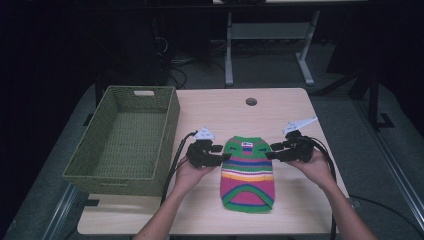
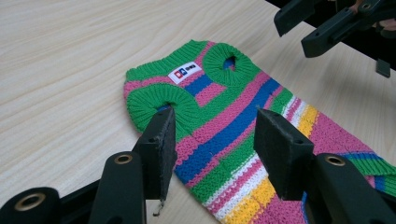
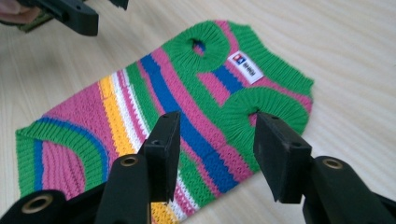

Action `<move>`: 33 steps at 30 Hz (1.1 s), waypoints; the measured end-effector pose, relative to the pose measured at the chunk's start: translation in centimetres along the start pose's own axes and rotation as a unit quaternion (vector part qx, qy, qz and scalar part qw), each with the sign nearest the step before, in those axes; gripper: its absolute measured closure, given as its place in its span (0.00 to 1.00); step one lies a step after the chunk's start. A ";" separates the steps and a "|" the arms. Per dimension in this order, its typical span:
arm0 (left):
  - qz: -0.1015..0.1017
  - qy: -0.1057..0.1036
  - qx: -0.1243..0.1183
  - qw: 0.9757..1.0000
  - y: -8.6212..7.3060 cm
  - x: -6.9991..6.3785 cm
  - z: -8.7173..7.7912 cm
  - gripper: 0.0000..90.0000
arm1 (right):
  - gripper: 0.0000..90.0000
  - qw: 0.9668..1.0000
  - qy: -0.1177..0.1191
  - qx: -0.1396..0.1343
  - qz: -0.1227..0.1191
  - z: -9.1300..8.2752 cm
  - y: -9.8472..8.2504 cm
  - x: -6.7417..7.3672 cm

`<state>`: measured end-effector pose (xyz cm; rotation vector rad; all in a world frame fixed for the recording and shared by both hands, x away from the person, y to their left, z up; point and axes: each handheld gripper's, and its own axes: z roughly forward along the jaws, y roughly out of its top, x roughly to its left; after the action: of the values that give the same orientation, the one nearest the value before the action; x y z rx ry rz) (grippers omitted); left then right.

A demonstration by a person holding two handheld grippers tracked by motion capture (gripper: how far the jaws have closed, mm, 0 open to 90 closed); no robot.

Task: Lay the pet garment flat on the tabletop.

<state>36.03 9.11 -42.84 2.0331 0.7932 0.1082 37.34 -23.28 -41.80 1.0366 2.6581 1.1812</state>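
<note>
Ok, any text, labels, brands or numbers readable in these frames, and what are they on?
White sewn-on label near the neck of the striped knit sweater: a small red and blue logo followed by short dark lettering, too blurred to read in either gripper view.
Green woven basket, table: no writing visible.

A small striped knit sweater (image 1: 248,172) lies flat between the left hand-held gripper (image 1: 223,153) and right hand-held gripper (image 1: 272,151), seemingly released, white label up.

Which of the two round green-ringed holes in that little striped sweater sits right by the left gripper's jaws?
The armhole at the sweater's outer edge; the other hole lies farther off.
</note>
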 end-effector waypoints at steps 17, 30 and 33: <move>0.044 -0.058 0.080 0.994 -1.7 -1.9 2.6 0.97 | 0.90 0.997 0.031 0.068 -0.025 2.6 -2.2 1.4; 0.064 -0.047 0.118 0.990 -2.0 -2.3 3.6 1.00 | 0.99 0.996 0.026 0.076 -0.033 2.8 -2.4 1.6; 0.066 -0.044 0.125 0.989 -2.0 -2.5 3.9 1.00 | 0.99 0.995 0.020 0.085 -0.038 3.3 -2.4 1.6</move>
<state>34.57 5.55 -46.07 2.3096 0.6426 -0.0066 35.76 -21.41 -45.43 0.9320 2.8436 0.9856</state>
